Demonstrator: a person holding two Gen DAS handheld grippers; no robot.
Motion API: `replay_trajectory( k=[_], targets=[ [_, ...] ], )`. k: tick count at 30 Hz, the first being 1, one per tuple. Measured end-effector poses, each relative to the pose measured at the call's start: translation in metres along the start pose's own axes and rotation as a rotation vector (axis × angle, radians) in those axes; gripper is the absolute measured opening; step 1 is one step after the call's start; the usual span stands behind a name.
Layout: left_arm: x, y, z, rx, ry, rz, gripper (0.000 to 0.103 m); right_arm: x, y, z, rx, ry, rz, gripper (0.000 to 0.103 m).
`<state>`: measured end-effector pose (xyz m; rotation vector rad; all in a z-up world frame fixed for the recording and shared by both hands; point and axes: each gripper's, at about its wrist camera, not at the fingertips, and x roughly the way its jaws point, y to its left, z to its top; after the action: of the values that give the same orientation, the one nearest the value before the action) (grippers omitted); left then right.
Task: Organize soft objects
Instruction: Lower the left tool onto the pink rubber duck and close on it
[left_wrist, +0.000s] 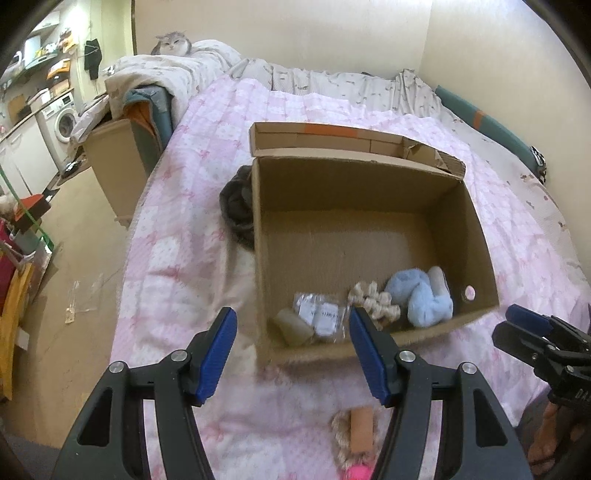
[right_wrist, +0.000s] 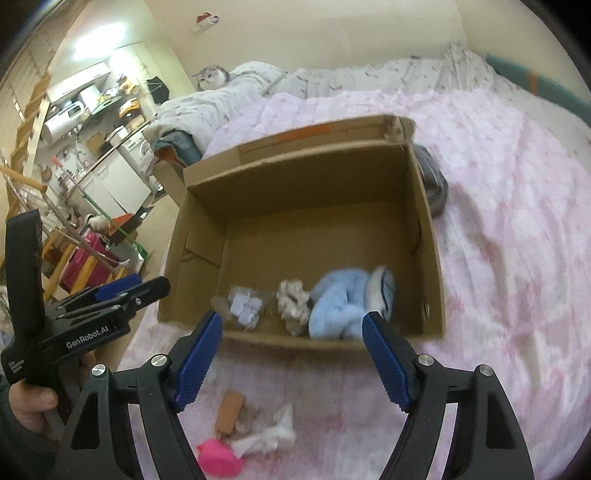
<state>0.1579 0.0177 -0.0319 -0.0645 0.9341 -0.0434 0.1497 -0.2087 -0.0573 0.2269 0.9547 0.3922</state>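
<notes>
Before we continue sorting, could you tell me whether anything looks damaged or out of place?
The brown cardboard box has a torn, crumpled far flap corner, and a dark grey fabric bundle lies outside against its wall.

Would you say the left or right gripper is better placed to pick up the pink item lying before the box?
Probably the right gripper: its open jaws hang above the pink item.

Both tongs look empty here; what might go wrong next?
The small pile of soft items, pink plush and white cloth, lies tangled on the pink quilt, so the open right tongs might lift several. The dark bundle behind the cardboard box could be overlooked.
</notes>
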Motion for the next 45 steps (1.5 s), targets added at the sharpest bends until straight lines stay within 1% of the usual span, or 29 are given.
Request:
replay_trajectory(
  k=[5, 9, 11, 16, 20, 22, 23, 26, 28, 30, 32, 34, 36, 38, 39, 40, 42, 45],
  targets=[
    [-0.013, 0.009, -0.016, -0.047, 0.032, -0.006, 0.06, -0.013, -0.001, -0.016, 0.013, 0.026, -0.014, 0.083],
    [-0.016, 0.014, -0.031, -0.063, 0.062, 0.013, 0.06, -0.021, -0.006, -0.029, 0.068, 0.046, -0.001, 0.083],
    [-0.014, 0.017, -0.04, -0.078, 0.081, 0.012, 0.06, -0.021, -0.007, -0.037, 0.09, 0.062, -0.004, 0.083],
    [0.009, 0.018, -0.05, -0.096, 0.153, 0.032, 0.06, -0.014, -0.011, -0.047, 0.129, 0.105, -0.028, 0.083],
    [0.027, 0.011, -0.056, -0.08, 0.225, 0.017, 0.06, 0.003, -0.013, -0.052, 0.156, 0.172, -0.025, 0.083],
    [0.029, 0.008, -0.059, -0.074, 0.237, 0.01, 0.06, 0.011, -0.015, -0.053, 0.166, 0.201, -0.015, 0.083],
    [0.03, 0.006, -0.061, -0.069, 0.248, 0.003, 0.06, 0.014, -0.015, -0.054, 0.17, 0.214, -0.01, 0.083],
    [0.03, -0.001, -0.068, -0.042, 0.296, -0.053, 0.06, 0.024, -0.015, -0.06, 0.182, 0.26, 0.003, 0.083],
    [0.029, -0.011, -0.077, -0.002, 0.341, -0.09, 0.06, 0.03, -0.015, -0.063, 0.185, 0.29, 0.007, 0.083],
    [0.03, -0.025, -0.089, 0.057, 0.39, -0.145, 0.06, 0.034, -0.016, -0.064, 0.186, 0.301, -0.015, 0.083],
    [0.034, -0.04, -0.101, 0.11, 0.441, -0.204, 0.06, 0.036, -0.018, -0.064, 0.2, 0.306, -0.016, 0.083],
    [0.039, -0.052, -0.111, 0.159, 0.487, -0.226, 0.06, 0.038, -0.02, -0.063, 0.21, 0.31, -0.021, 0.083],
    [0.045, -0.06, -0.118, 0.187, 0.516, -0.227, 0.06, 0.039, -0.021, -0.064, 0.214, 0.314, -0.031, 0.083],
    [0.051, -0.062, -0.122, 0.193, 0.534, -0.228, 0.053, 0.039, -0.021, -0.065, 0.213, 0.315, -0.034, 0.083],
    [0.053, -0.062, -0.123, 0.193, 0.542, -0.23, 0.043, 0.038, -0.022, -0.064, 0.212, 0.314, -0.036, 0.083],
    [0.056, -0.062, -0.124, 0.188, 0.555, -0.237, 0.043, 0.038, -0.021, -0.064, 0.211, 0.313, -0.038, 0.083],
    [0.055, -0.06, -0.124, 0.176, 0.552, -0.252, 0.042, 0.038, -0.022, -0.063, 0.212, 0.314, -0.042, 0.083],
    [0.043, -0.055, -0.114, 0.153, 0.538, -0.282, 0.04, 0.039, -0.023, -0.064, 0.213, 0.318, -0.044, 0.083]
  ],
)
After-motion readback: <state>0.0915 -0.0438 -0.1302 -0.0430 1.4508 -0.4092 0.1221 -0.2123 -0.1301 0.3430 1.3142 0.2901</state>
